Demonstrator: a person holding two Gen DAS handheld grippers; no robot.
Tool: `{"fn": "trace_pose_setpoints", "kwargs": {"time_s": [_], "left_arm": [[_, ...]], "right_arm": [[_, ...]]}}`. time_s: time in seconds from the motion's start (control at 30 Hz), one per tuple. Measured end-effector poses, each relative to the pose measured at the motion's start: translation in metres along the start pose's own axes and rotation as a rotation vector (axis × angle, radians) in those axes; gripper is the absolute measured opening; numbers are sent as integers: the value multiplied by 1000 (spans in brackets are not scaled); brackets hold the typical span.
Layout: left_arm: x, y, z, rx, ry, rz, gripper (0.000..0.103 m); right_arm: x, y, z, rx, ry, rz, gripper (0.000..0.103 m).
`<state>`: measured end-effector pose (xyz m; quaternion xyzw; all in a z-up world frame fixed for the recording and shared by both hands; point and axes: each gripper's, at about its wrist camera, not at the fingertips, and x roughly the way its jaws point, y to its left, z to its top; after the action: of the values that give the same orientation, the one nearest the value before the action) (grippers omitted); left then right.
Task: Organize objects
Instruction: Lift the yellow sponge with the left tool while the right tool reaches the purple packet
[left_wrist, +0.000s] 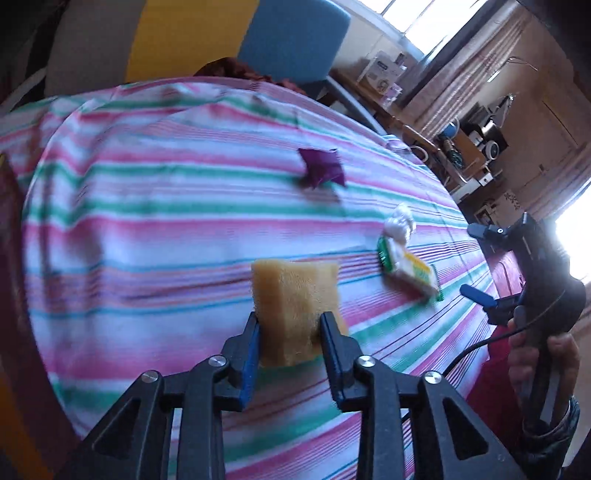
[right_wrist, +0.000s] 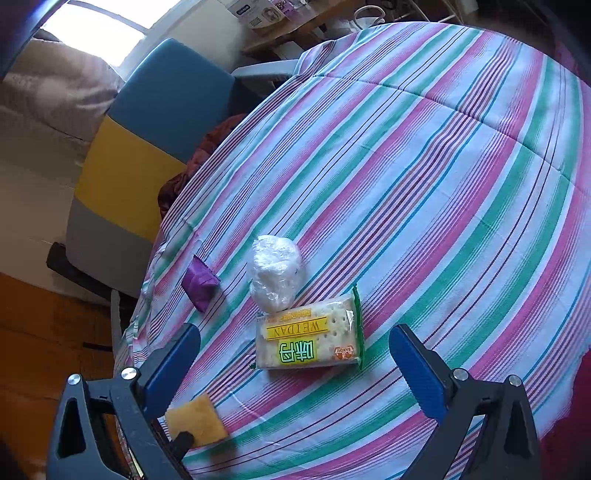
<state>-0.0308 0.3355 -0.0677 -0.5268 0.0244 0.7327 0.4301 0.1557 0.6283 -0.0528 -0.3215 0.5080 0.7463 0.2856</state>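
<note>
A yellow sponge (left_wrist: 295, 295) is pinched between the blue pads of my left gripper (left_wrist: 290, 321), held a little above the striped tablecloth (left_wrist: 147, 221). In the right wrist view the sponge (right_wrist: 195, 421) shows at the lower left with a black fingertip on it. My right gripper (right_wrist: 293, 332) stands wide open, hovering over a green and yellow cracker packet (right_wrist: 308, 339) with nothing between its fingers. A white plastic-wrapped lump (right_wrist: 275, 273) touches the packet's far side. A purple sachet (right_wrist: 201, 282) lies to its left. From the left wrist view, the right gripper (left_wrist: 472, 260) hangs beside the packet (left_wrist: 410, 269).
A blue, yellow and grey chair (right_wrist: 147, 129) stands at the table's far edge with a brown cloth (right_wrist: 207, 147) on it. A hand (left_wrist: 543, 354) grips the right tool's handle. A cluttered wooden shelf (left_wrist: 461, 155) lies beyond the table. The tablecloth (right_wrist: 443, 184) stretches bare to the right.
</note>
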Motion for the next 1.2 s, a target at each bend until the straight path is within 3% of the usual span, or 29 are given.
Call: {"fn": "trace_pose_setpoints", "kwargs": {"time_s": [0.13, 0.23, 0.43, 0.67, 0.87, 0.9, 1.0, 1.2], "left_arm": [[-4, -1, -11, 58, 22, 94, 49], [-14, -12, -19, 151, 13, 145, 72], [-26, -38, -22, 445, -2, 238, 79], [9, -55, -3, 658, 90, 222, 84], [37, -40, 8, 632, 156, 234, 80], [38, -37, 9, 612, 148, 221, 69], [35, -35, 7, 567, 126, 191, 63], [15, -21, -3, 391, 67, 178, 60]], "right_arm": [[1, 1, -1, -16, -3, -25, 103], [1, -1, 0, -9, -5, -40, 103], [1, -1, -1, -13, -5, -49, 103], [4, 1, -2, -25, 7, -54, 103], [8, 5, -2, -42, 17, -62, 103], [8, 6, -3, -46, 16, -64, 103], [7, 10, -4, -73, 8, -73, 103], [4, 44, -15, -226, -14, -50, 103]]}}
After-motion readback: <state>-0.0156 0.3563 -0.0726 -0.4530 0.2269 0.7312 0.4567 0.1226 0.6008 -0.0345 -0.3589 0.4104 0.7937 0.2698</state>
